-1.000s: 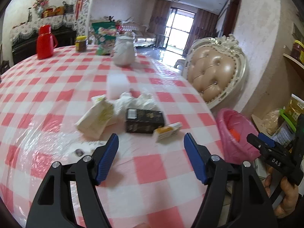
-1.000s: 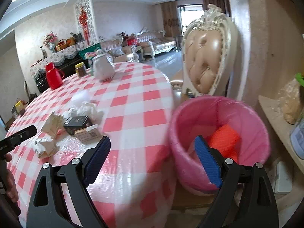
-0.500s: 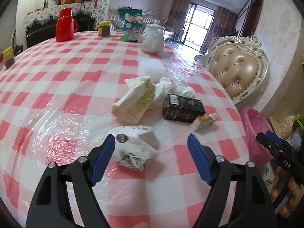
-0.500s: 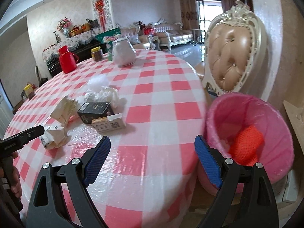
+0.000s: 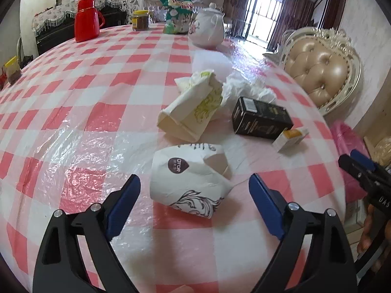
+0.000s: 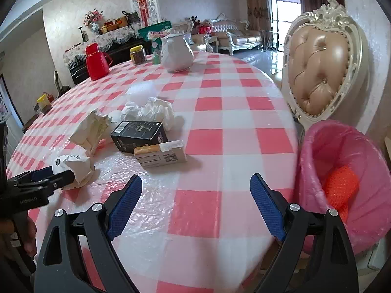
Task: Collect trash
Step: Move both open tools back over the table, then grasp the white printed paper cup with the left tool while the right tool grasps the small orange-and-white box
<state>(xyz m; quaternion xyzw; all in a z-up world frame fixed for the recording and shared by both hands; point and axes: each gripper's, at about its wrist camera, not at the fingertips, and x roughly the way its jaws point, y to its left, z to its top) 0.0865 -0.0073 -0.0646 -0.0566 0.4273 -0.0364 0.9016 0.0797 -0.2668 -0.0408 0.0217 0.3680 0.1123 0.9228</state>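
The left gripper [image 5: 194, 196] has its blue-padded jaws spread wide, holding nothing; a crumpled white paper cup with a brown logo and black scrollwork [image 5: 189, 179] lies on its side on the red-and-white checked, plastic-covered tablecloth [image 5: 73, 122], between and just ahead of the pads, with no contact visible. The right gripper [image 6: 195, 200] is likewise wide open and empty, held over the near table edge. In the left wrist view the pink plastic-lined waste bin [image 5: 347, 144] is mostly cut off beyond the table rim; the right wrist view shows its pink liner [image 6: 325, 151] in full, with an orange mesh item [image 6: 342, 190] inside whose nature cannot be determined. In the right wrist view the left gripper's black finger overlaps part of the cup. Beyond the cup lie a torn cream paper carton with yellow print [image 5: 193, 112], a black rectangular box with gold lettering [image 5: 261, 118], a small white-and-yellow box [image 5: 290, 138] and crumpled white tissue [image 5: 244, 89]; print on all is too small to read. The barcode face of the small box is legible only as a pattern in the right wrist view. At the far side stand a red thermos jug [image 5: 86, 19] and a white ceramic teapot [image 5: 207, 29].
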